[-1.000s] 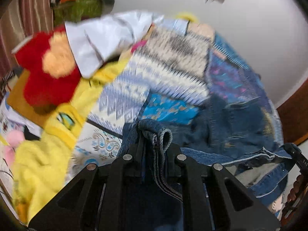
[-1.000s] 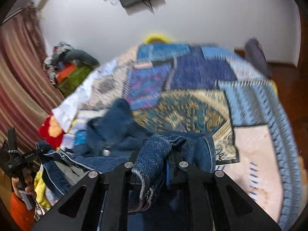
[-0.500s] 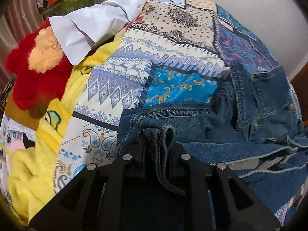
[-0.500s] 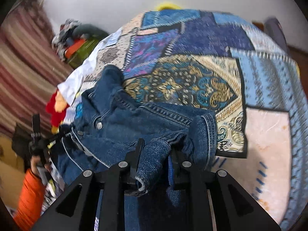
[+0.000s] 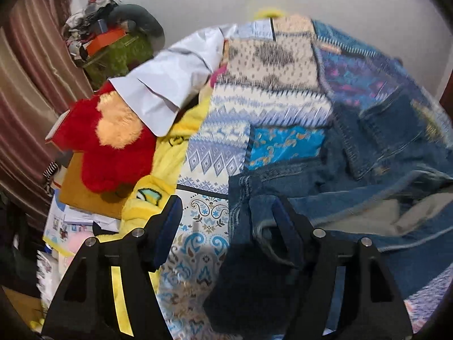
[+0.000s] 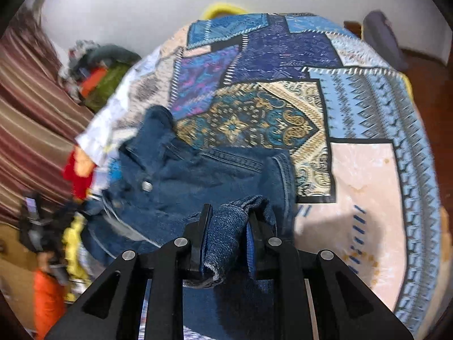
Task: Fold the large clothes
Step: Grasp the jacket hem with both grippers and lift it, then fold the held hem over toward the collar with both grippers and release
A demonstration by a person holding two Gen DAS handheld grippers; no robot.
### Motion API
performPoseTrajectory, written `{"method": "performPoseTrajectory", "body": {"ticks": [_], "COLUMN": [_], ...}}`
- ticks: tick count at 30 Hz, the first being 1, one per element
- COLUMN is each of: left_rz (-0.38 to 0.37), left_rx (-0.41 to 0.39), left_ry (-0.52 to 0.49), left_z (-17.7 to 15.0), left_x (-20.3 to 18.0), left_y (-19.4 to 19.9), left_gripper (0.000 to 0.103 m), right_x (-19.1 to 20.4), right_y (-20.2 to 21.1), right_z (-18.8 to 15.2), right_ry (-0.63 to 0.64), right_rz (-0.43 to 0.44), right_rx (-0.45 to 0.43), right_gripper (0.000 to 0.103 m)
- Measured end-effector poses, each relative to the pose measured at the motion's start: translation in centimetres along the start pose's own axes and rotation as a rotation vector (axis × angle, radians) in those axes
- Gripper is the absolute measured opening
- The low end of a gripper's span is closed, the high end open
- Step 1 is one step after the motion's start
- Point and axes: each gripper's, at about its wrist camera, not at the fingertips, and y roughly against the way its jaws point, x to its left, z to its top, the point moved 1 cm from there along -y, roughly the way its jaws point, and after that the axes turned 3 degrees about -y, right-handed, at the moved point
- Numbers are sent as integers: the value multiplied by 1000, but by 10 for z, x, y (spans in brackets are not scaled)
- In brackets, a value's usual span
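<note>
Denim jacket [image 6: 198, 175] edge stays pinched in right fingers [image 6: 256, 232]; left fingers [image 5: 170, 221] are opening, releasing it.

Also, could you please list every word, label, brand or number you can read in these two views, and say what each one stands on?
No text can be read in either view.
Yellow plush item: a printed cartoon patch, no legible letters.
Papers at the bed's edge: printed pictures, too small and blurred to read.
Denim jacket: a metal button, any stamping too blurred to read.
Patchwork bedspread: patterns only, no writing.
</note>
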Motion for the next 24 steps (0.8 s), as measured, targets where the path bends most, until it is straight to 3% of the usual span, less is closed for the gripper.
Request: {"method": "performPoseTrajectory", "body": {"ticks": [5, 10, 14, 16, 19, 20, 21, 23, 24], "left_rz": [-111, -104, -60, -41, -63, -53, -32, -7, -4], "left_rx": [-39, 22, 129, 169, 156, 150, 145, 143, 144], "left_ry": [72, -100, -156, -126, -79, -89, -110, -127, -124], "left_z": [-7, -35, -65, -75, -82, -84, -86, -87, -87], "left_x": [8, -25, -43, -41, -33, -35, -39, -43, -43], "left_y": [33, 15, -27, -46, -53, -53, -53, -53, -53], "left_gripper": [71, 73, 74, 81, 85, 85, 86, 86, 85], "right_x": [20, 30, 33, 30, 18, 14, 10, -2, -8], "right_y": [-21, -37, -37, -33, -23, -20, -15, 2, 12], "right_z": [-14, -24, -27, -27, -22, -21, -19, -17, -18], "right_ry": [127, 246, 327, 328, 281, 270, 261, 269, 274], "right_rz": [-175, -296, -322, -303, -247, -249, -278, -346, -365], "right_rx": [-34, -89, -102, -104, -98, -104, -128, -212, -241], "right_gripper": [17, 17, 17, 17, 17, 24, 51, 86, 86]}}
